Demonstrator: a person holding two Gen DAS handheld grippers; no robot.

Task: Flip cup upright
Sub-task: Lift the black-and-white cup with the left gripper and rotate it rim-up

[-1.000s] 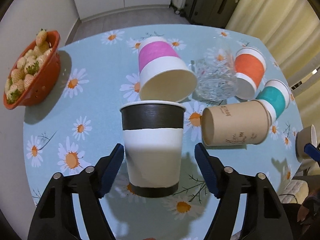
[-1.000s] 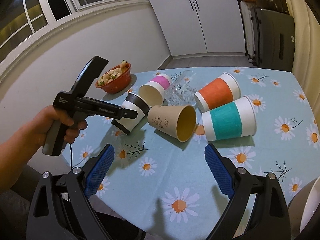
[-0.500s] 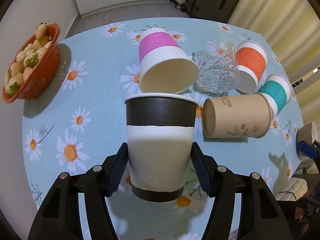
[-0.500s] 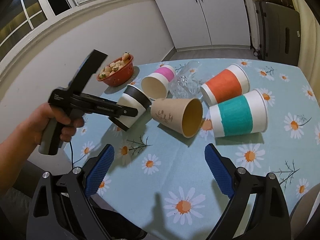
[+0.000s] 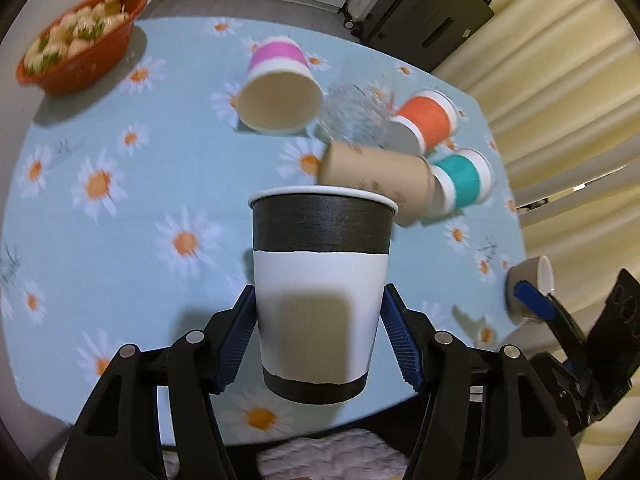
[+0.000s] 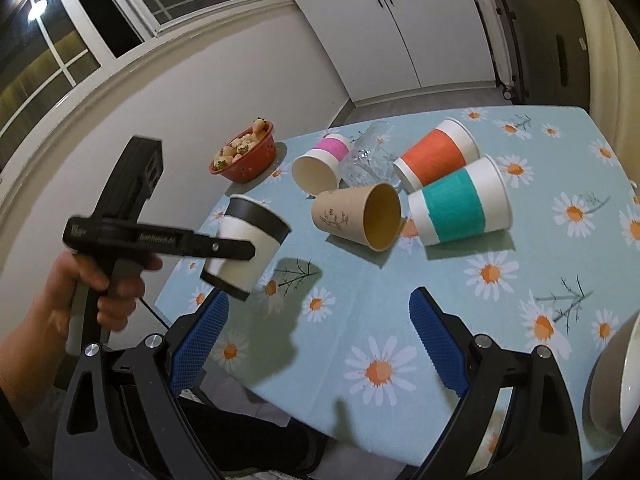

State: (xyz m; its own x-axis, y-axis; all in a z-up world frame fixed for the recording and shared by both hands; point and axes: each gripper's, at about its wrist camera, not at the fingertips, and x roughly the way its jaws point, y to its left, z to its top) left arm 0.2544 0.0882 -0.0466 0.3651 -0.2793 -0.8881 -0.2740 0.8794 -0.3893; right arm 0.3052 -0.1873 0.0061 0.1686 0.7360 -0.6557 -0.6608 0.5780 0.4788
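– Where is the black-and-white paper cup (image 5: 321,292)?

– Clamped between the blue pads of the left claw (image 5: 319,344), lifted off the worktop (image 5: 132,248) at its near left edge. In the right wrist view the cup (image 6: 248,246) is tilted, rim up and leaning toward the far right. I can't see inside it.

– And the right claw (image 6: 318,344)?

– Spread wide with nothing between its pads, hovering over the near edge.

– Other containers?

– All lying on their sides in the middle of the worktop: a pink-banded cup (image 6: 322,164) with its mouth toward the near side, a clear glass (image 6: 366,158) just right of it, a kraft paper cup (image 6: 356,214) with a visibly empty mouth, an orange-banded cup (image 6: 436,154) and a teal-banded cup (image 6: 460,202) side by side at the right. A red colander (image 6: 246,158) of pale strawberries stands at the far left corner.

– The surface and room?

– Light blue cloth printed with daisies. White wall and a dark window on the left, white cabinet doors at the far end, cream curtains (image 5: 560,80) to the right.
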